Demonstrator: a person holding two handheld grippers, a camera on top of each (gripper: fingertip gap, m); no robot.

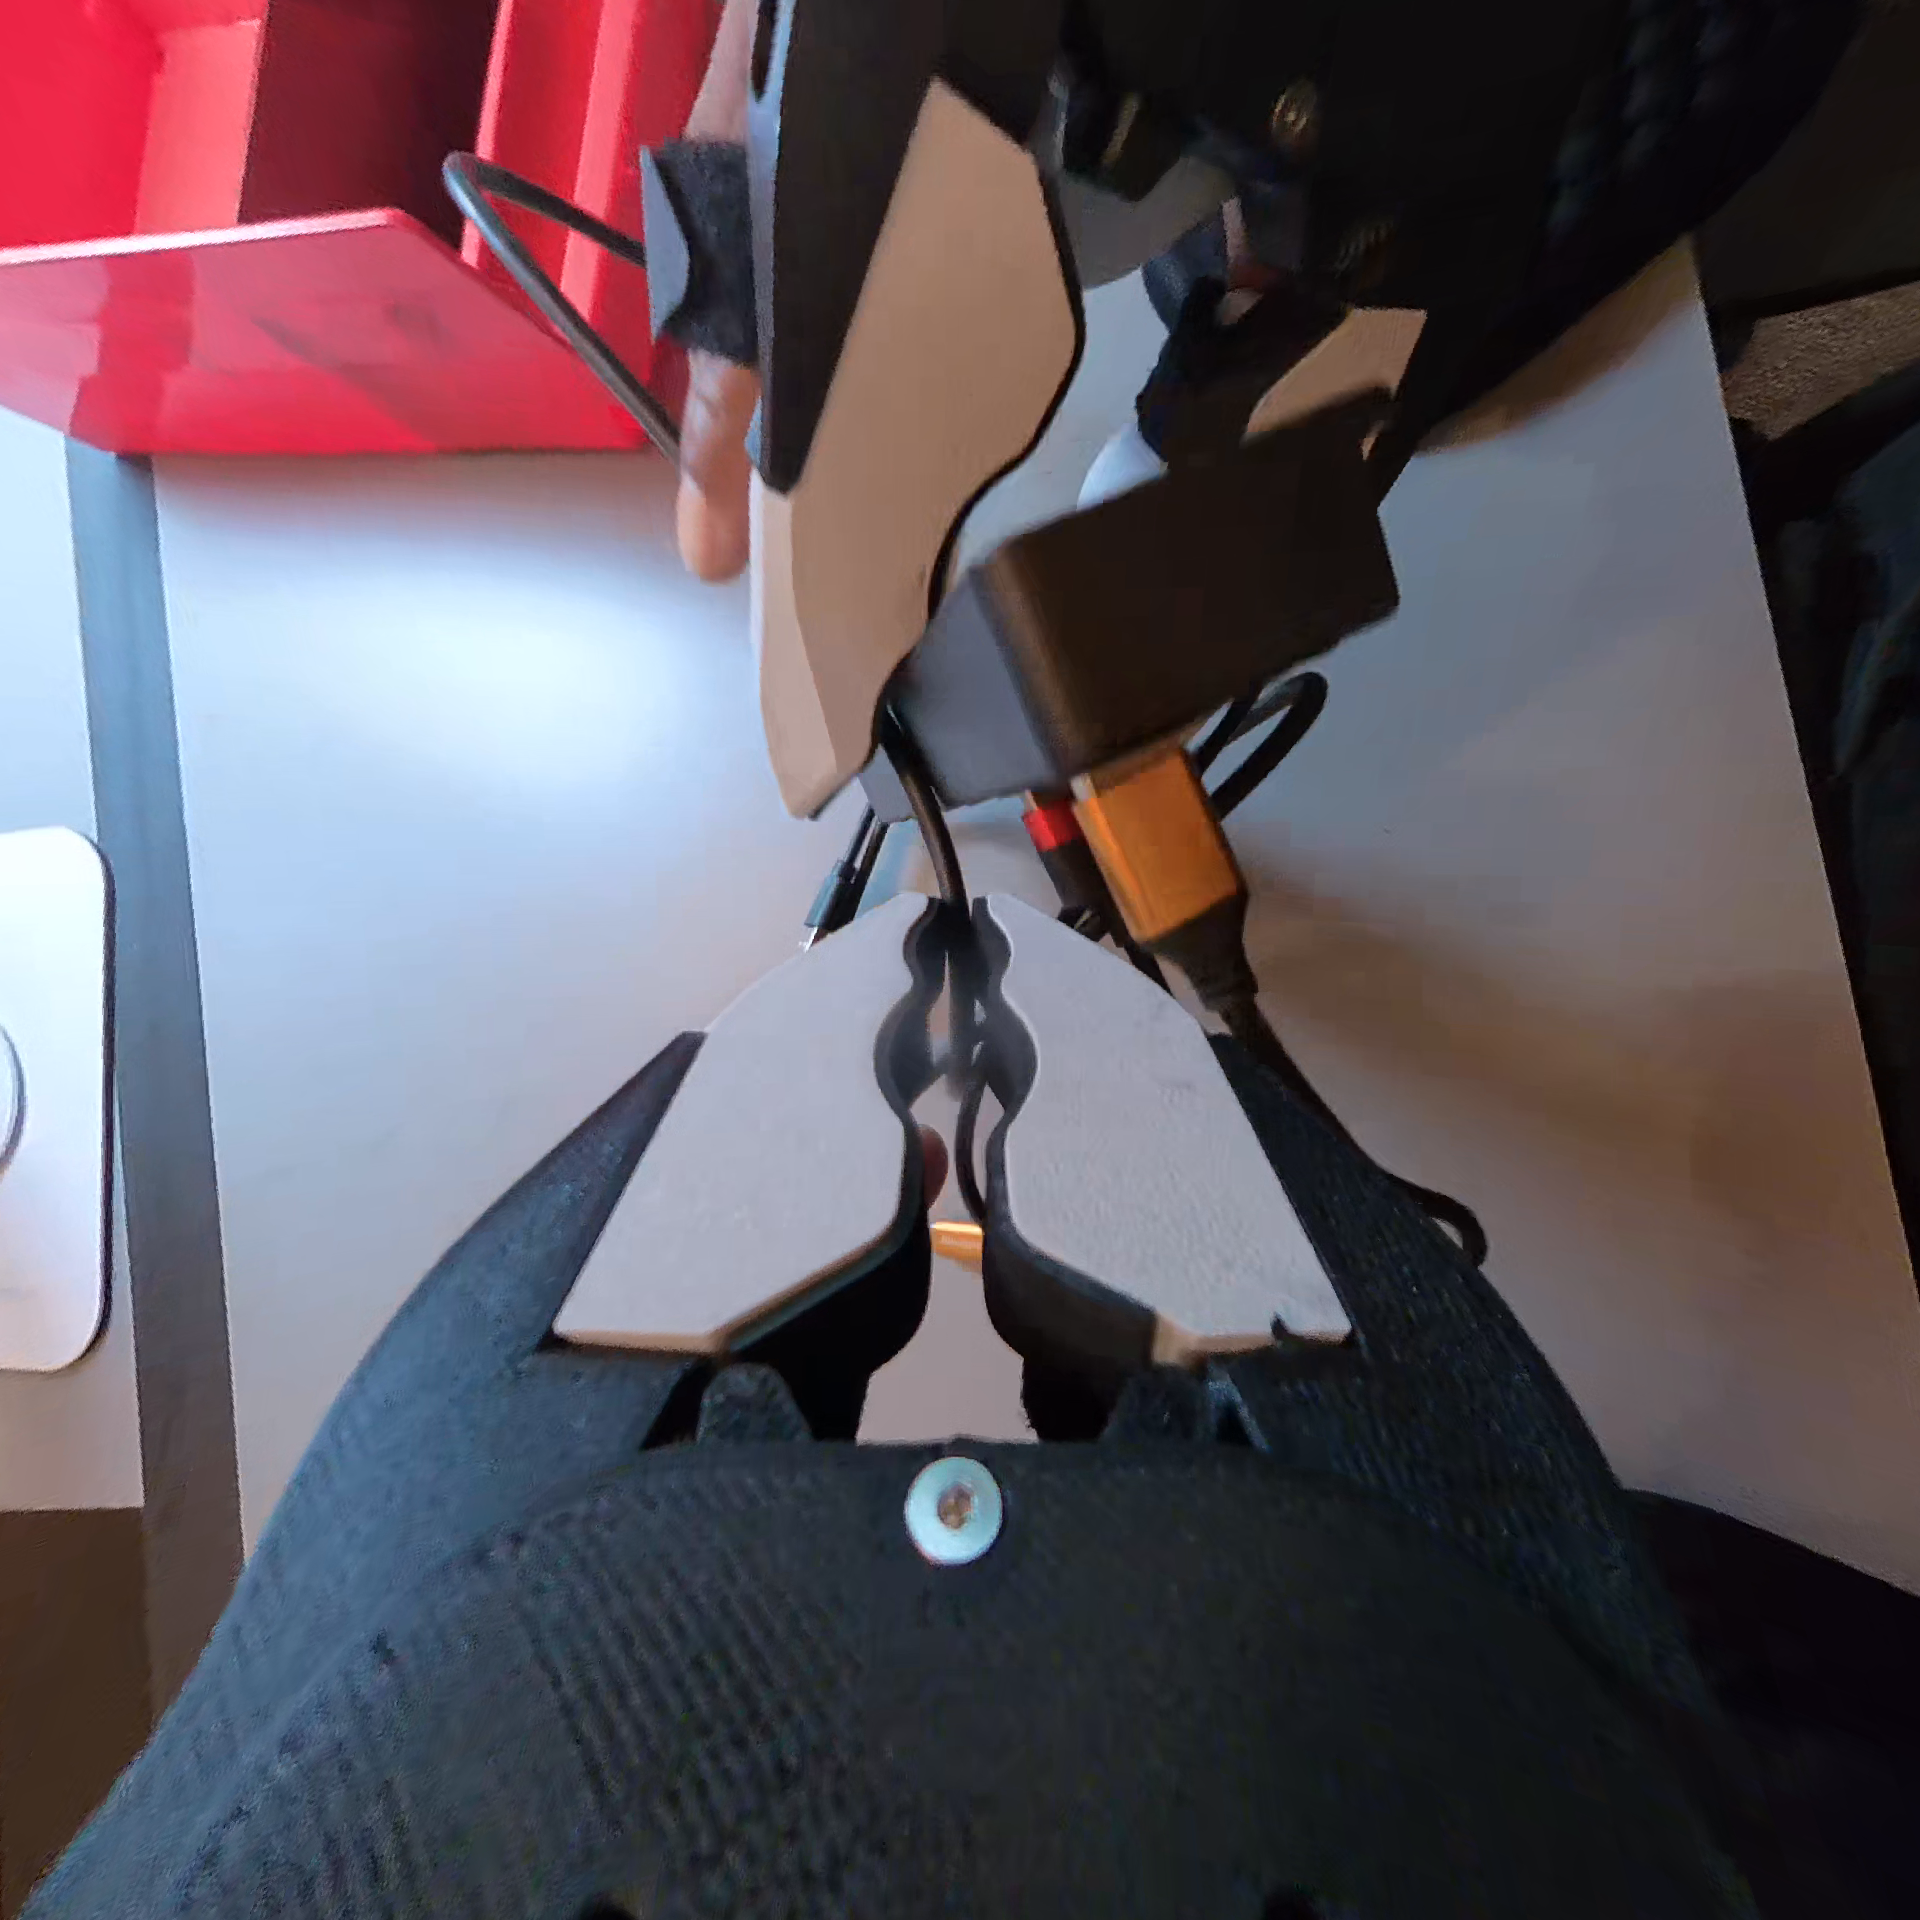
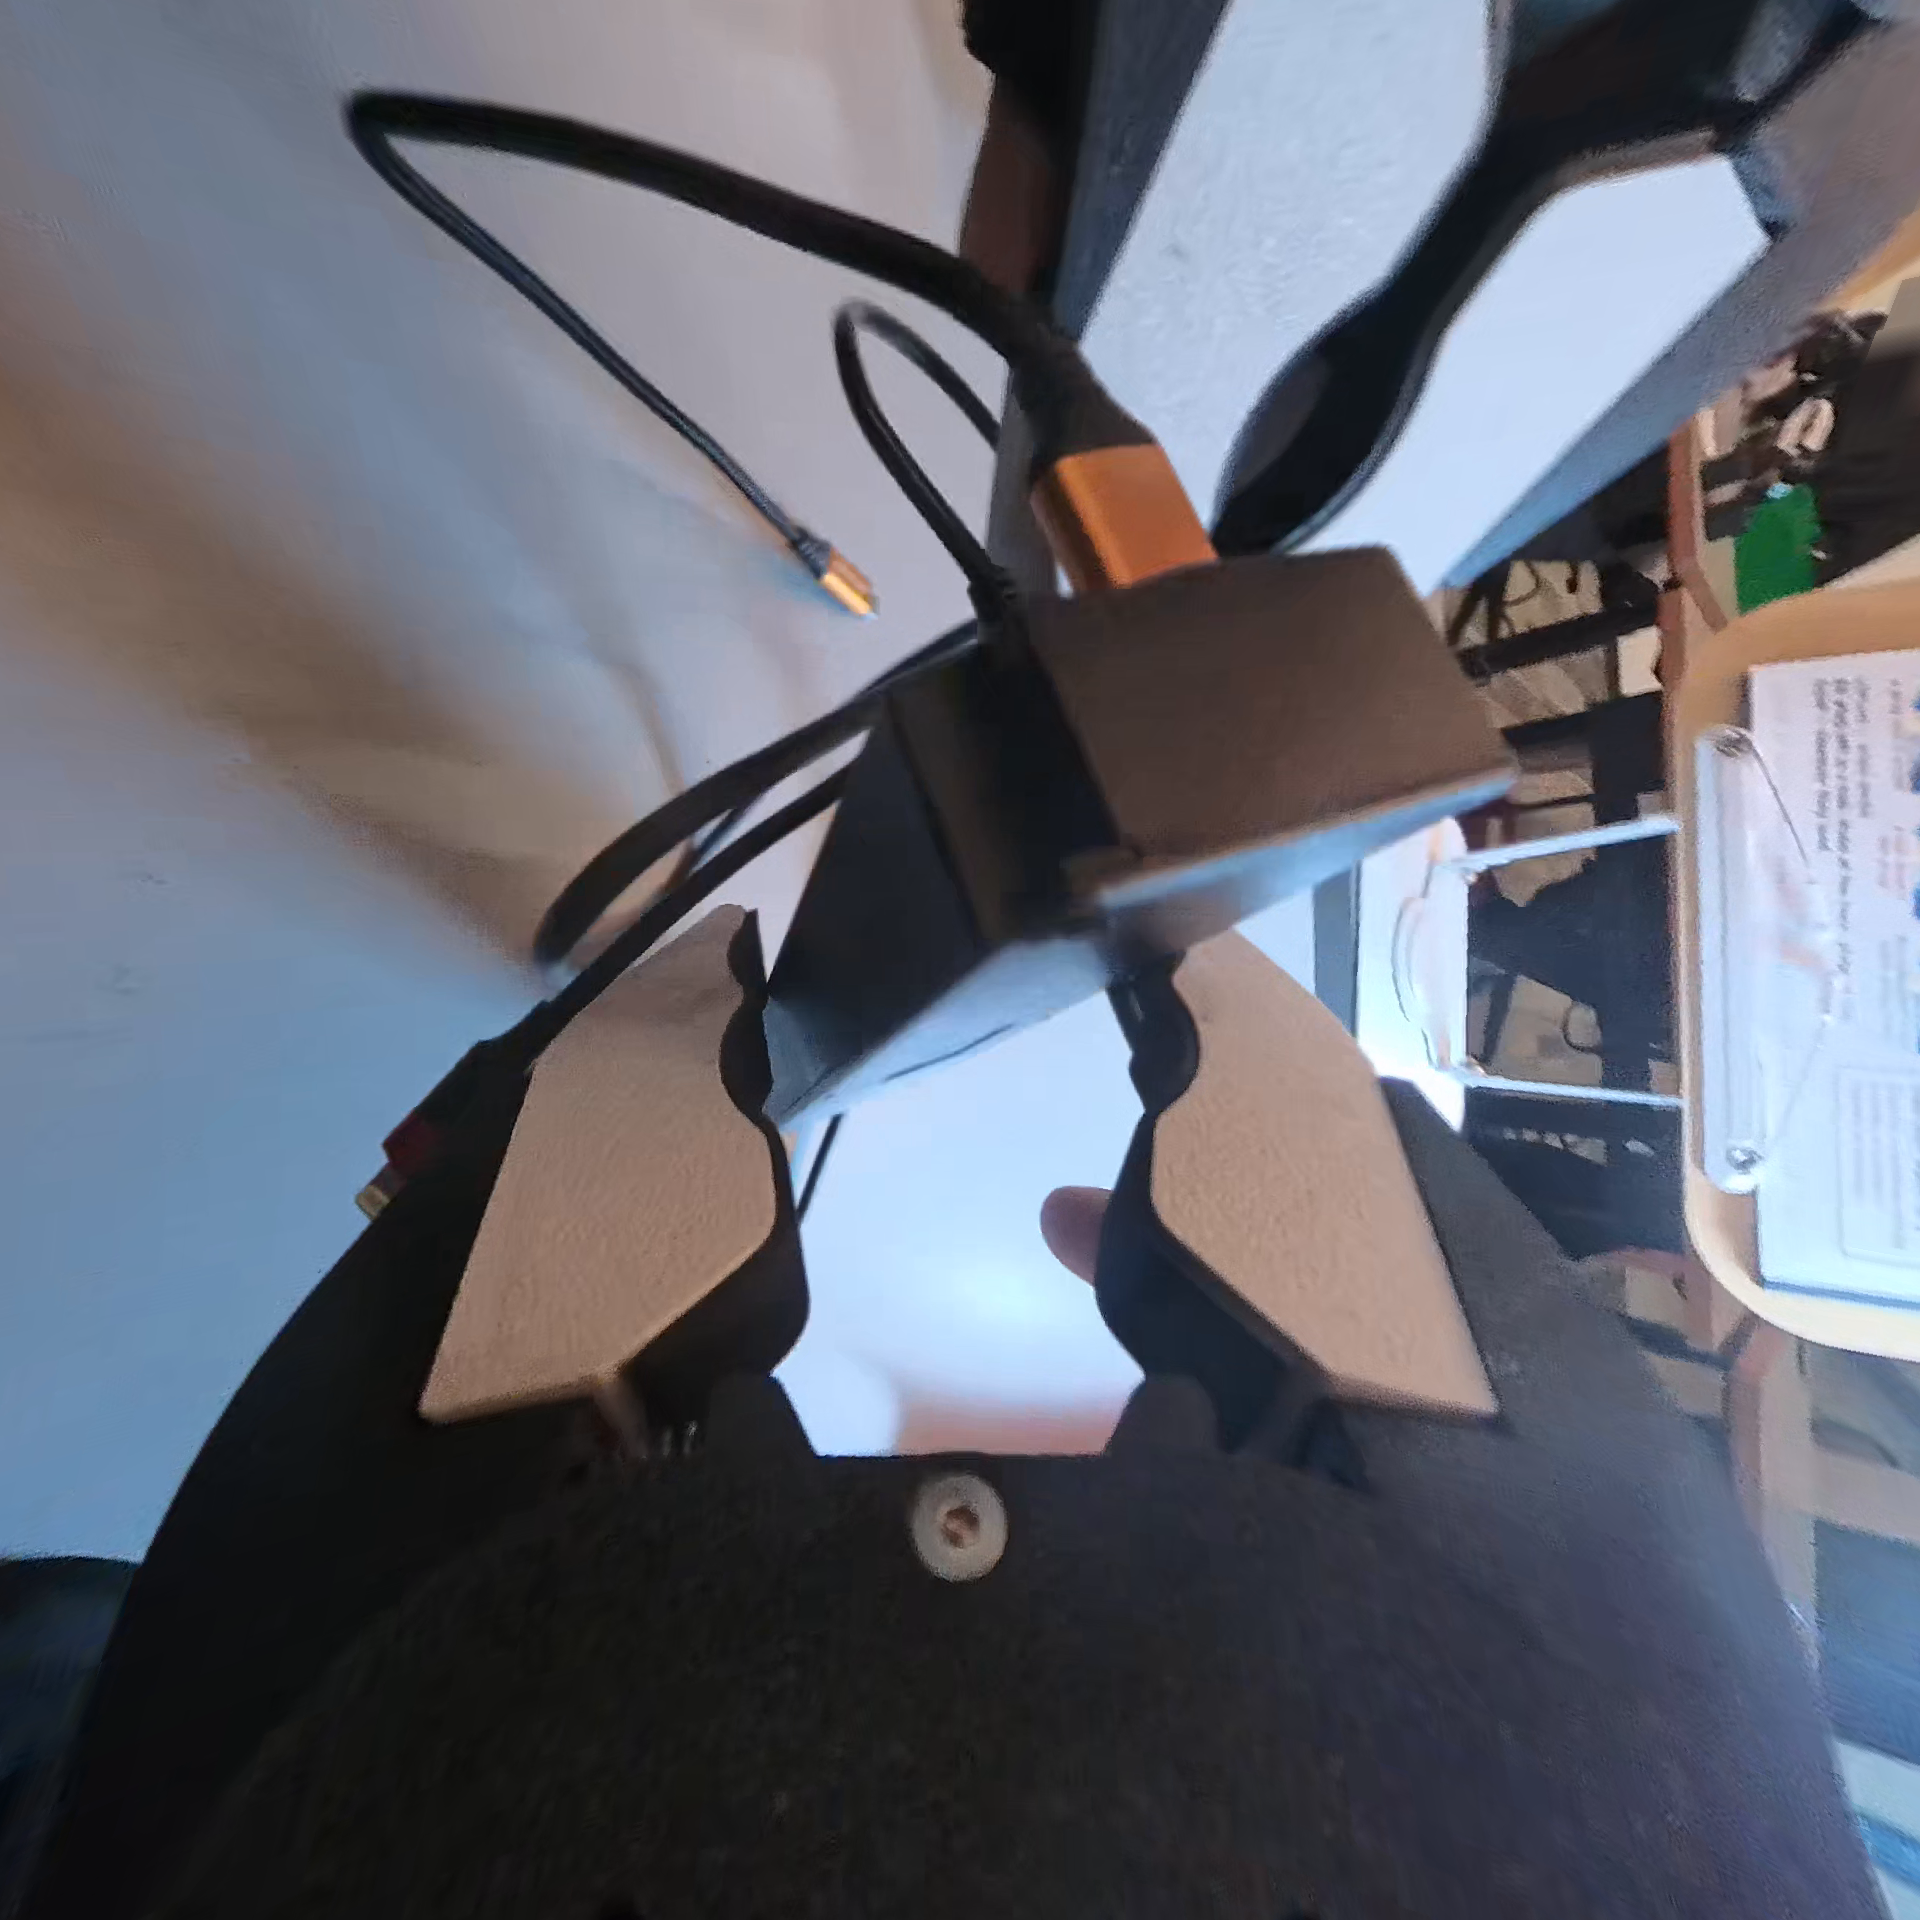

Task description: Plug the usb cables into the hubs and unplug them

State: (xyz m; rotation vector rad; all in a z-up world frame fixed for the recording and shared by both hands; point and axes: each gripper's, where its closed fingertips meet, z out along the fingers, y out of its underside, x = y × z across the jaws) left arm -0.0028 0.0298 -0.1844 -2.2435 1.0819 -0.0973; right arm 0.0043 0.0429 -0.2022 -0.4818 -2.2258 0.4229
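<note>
- white table (image 1: 436,727), smooth matte; glossy red box (image 1: 312,322) at its far left edge.
- right gripper (image 2: 961,997), tan textured pads, clamps boxy dark grey hub (image 2: 1226,748), lifted above table.
- orange metal plug (image 2: 1127,520) seated in hub.
- left gripper (image 1: 961,914) pressed together, pinching thin black cable (image 1: 940,842) leaving hub.

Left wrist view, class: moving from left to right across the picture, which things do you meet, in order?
White pad at the left edge → red box → thin black cable pinched in the near jaws → dark hub → orange plug in the hub.
</note>
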